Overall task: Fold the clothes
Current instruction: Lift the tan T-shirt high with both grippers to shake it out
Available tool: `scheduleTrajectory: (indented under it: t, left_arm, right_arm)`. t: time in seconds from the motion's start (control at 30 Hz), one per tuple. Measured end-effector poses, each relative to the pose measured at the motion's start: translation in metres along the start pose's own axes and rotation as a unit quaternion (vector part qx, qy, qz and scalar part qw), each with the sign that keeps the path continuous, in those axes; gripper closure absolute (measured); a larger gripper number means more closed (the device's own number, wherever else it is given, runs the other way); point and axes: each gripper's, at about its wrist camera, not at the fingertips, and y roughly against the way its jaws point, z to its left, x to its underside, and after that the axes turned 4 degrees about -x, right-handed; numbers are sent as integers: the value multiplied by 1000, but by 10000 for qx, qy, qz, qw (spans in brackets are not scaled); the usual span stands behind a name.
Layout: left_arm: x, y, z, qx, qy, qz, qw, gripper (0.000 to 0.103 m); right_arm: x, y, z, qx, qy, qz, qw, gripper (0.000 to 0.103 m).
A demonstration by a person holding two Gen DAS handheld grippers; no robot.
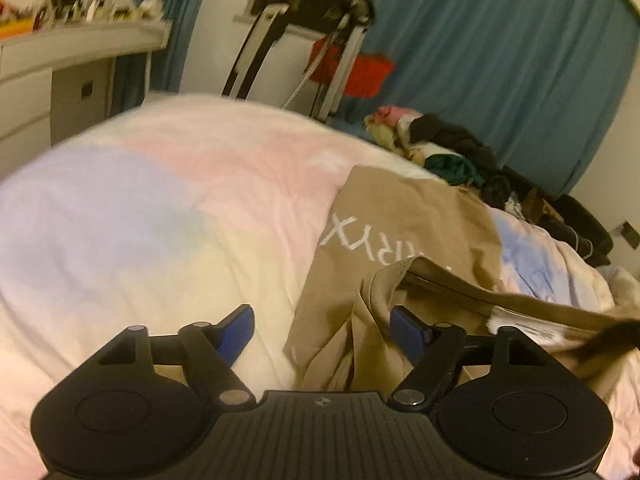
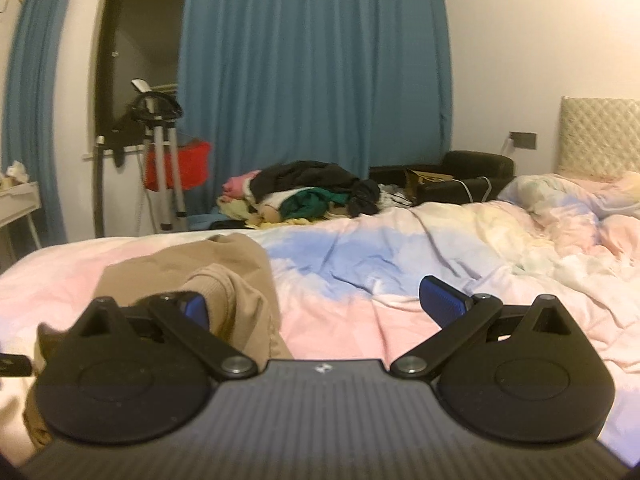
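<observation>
A tan T-shirt (image 1: 400,216) with white lettering lies crumpled on the pastel duvet (image 1: 160,200). Its ribbed collar (image 1: 394,270) is bunched up just beyond the right blue pad of my left gripper (image 1: 322,326), which is open, with the shirt's left edge lying between the fingers. In the right wrist view the same shirt (image 2: 160,268) sits at the left, its collar (image 2: 216,280) beside the left pad. My right gripper (image 2: 318,304) is open over the pink and blue duvet (image 2: 380,272), holding nothing.
A pile of mixed clothes (image 2: 304,192) lies at the bed's far side before a blue curtain (image 2: 312,60). A tripod (image 2: 160,160) and a red object (image 2: 192,160) stand beyond the bed. A white dresser (image 1: 60,72) is far left, a dark box (image 2: 460,180) and a headboard (image 2: 600,136) far right.
</observation>
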Motion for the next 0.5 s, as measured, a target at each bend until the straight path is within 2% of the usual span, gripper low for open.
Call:
scheduleTrajectory:
  t: [0.23, 0.33, 0.43, 0.5]
  left_arm:
    - [-3, -12, -19, 72, -200, -166, 9996, 21]
    - [-5, -28, -29, 116, -545, -192, 9983, 20]
    - [0, -49, -39, -321, -936, 43, 9951, 20]
    - [1, -56, -37, -636, -903, 54, 9939, 22]
  right_arm:
    - [4, -1, 2, 19, 134, 5, 9999, 0]
    - [4, 3, 3, 8, 151, -69, 9999, 0]
    - [5, 7, 5, -43, 172, -200, 9996, 0]
    - [7, 8, 6, -20, 279, -183, 9994, 0]
